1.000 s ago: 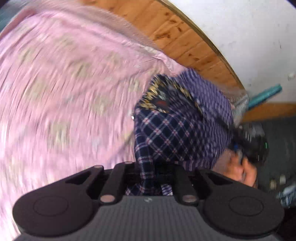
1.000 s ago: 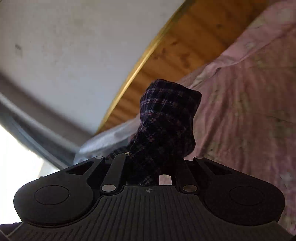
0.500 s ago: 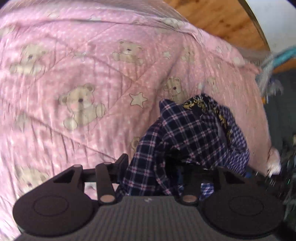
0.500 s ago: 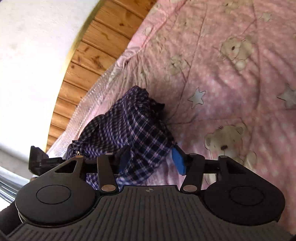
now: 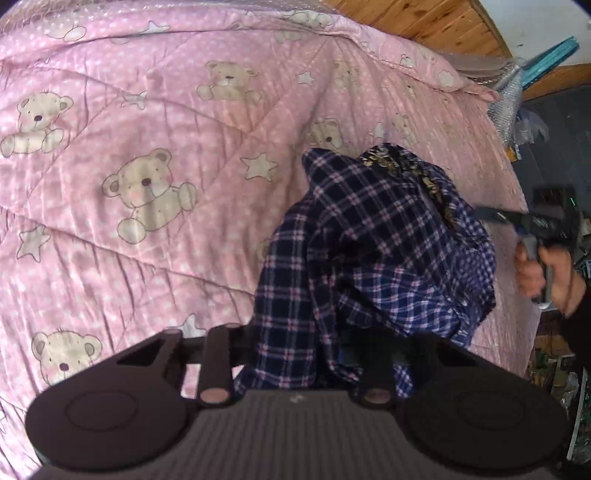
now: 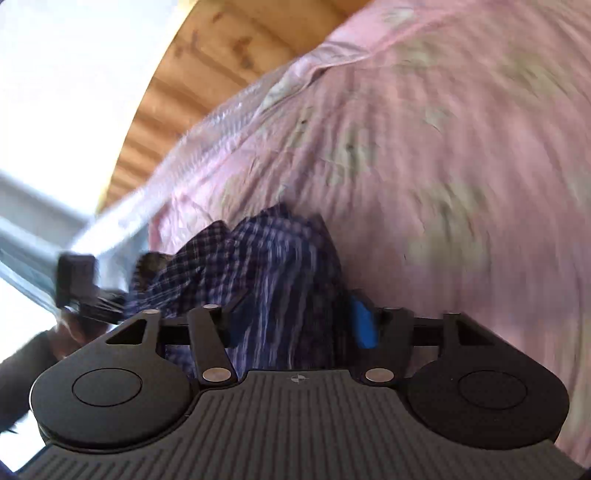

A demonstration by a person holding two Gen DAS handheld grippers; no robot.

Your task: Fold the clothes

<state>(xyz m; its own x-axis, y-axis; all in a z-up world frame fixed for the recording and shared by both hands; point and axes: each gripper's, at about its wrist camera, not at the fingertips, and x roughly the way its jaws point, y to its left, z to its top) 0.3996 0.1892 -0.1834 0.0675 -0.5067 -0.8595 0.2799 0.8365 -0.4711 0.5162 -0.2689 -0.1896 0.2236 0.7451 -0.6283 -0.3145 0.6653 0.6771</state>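
A crumpled dark plaid garment (image 5: 373, 251) lies in a heap on a pink quilt (image 5: 155, 110) printed with bears and stars, near the quilt's right edge and short of the wooden headboard (image 5: 436, 22) at the far end. A patterned black-and-gold lining shows at the top of the heap. The left gripper (image 5: 306, 354) points steeply down at the near end of the heap; its jaws are closing with plaid cloth bunched between them, though whether the pads press it cannot be told. The right gripper (image 6: 295, 325), held by a hand (image 5: 543, 269) at the quilt's right edge, is likewise closing around a fold of the same garment; this view is blurred, and a blue pad (image 6: 364, 326) stands just beside the cloth.
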